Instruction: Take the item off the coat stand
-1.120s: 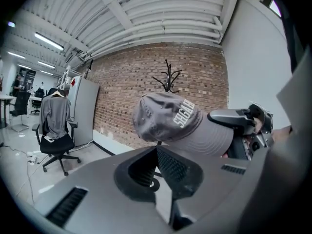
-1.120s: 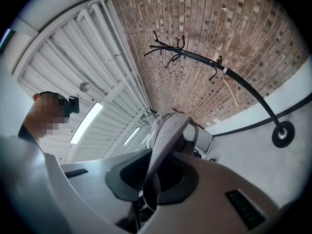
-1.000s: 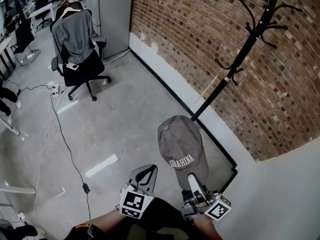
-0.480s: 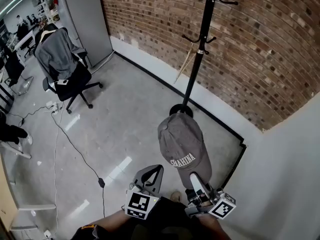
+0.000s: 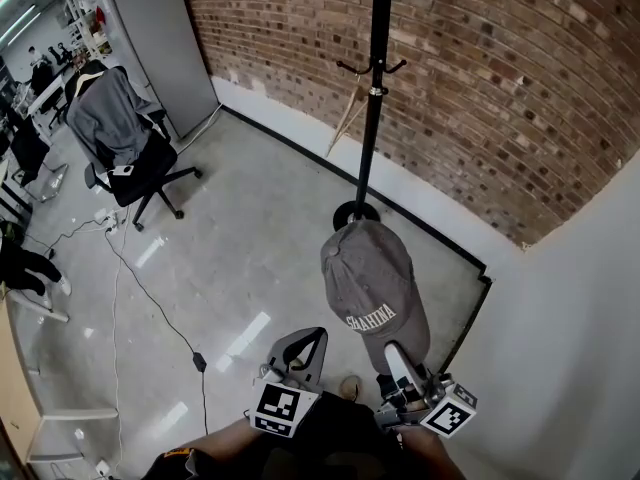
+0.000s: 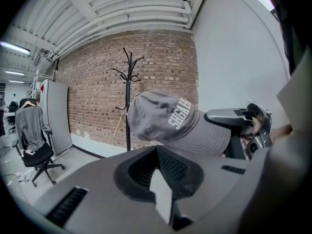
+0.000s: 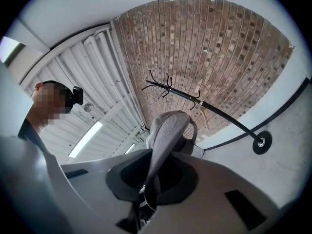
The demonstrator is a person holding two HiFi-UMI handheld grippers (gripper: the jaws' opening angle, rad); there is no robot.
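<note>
Brick walling [image 5: 480,78] ran across the back of the room in the head view, meeting a plain white wall [image 5: 585,338] at the right above a grey concrete floor [image 5: 260,258]. A black coat stand [image 5: 371,108] stood upright against the brick, its hooks bare. The grey cap [image 5: 374,280], with white lettering on its front, hung in the air in front of the stand and clear of it, its peak pointing down to the right gripper [image 5: 395,356]. The left gripper [image 5: 298,346] was just beside it on the left, apart from the cap. An office chair [image 5: 135,153] draped with a grey garment stood well apart at the left, near a tall grey cabinet [image 5: 165,53], and a black cable [image 5: 150,298] trailed over the floor.

The left gripper view showed that gripper's jaws brought together at their tips with nothing caught between them. Beyond them the cap hung at the middle, the right gripper at its peak, the stand behind it against the brick.

The right gripper view showed the cap's peak edge-on, pinched between jaws drawn narrow on it, the crown rising beyond the tips. The stand slanted across the brick behind, and a person's head and striplit ceiling filled the left.
</note>
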